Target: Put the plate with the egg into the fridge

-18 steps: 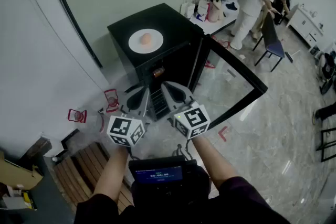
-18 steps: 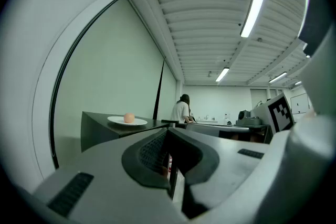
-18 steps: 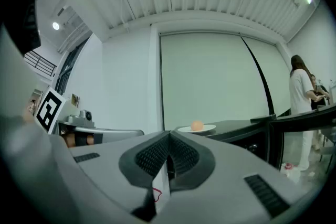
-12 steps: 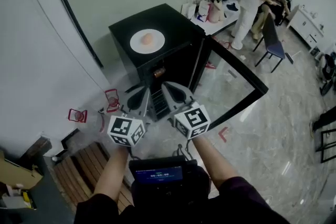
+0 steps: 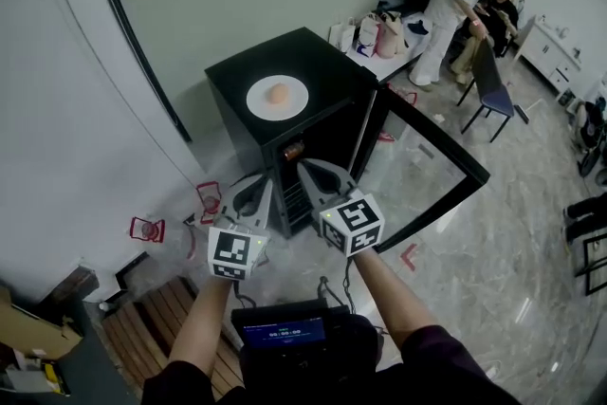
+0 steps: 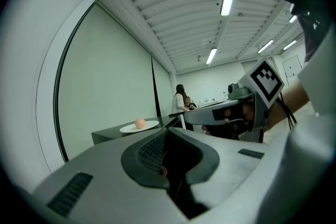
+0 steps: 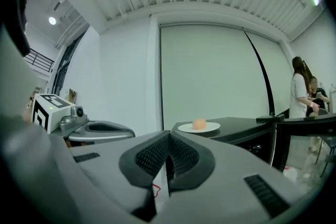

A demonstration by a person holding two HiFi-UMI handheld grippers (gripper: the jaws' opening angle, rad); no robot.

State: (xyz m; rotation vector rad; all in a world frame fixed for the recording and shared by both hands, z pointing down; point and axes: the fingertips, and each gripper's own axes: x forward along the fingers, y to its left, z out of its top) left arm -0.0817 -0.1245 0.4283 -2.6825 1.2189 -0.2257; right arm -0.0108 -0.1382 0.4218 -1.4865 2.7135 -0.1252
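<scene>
My left hand-held gripper (image 5: 254, 192) is closed with nothing between its jaws. My right hand-held gripper (image 5: 308, 171) beside it is closed and empty too. Both point level toward the fridge from the lower middle of the head view. Above them in the frame stands the black fridge (image 5: 327, 76), its glass door (image 5: 432, 168) swung open toward the right. The white plate (image 5: 258, 104) with the egg (image 5: 277, 94) sits on the fridge's top, in the upper middle of the frame, well apart from both grippers. As I judge it, the open door is the only step done and the plate is untouched. I have yet to close in, open a gripper and take the plate by its rim. Then I must bring it down level so the egg does not roll, and set it inside.
</scene>
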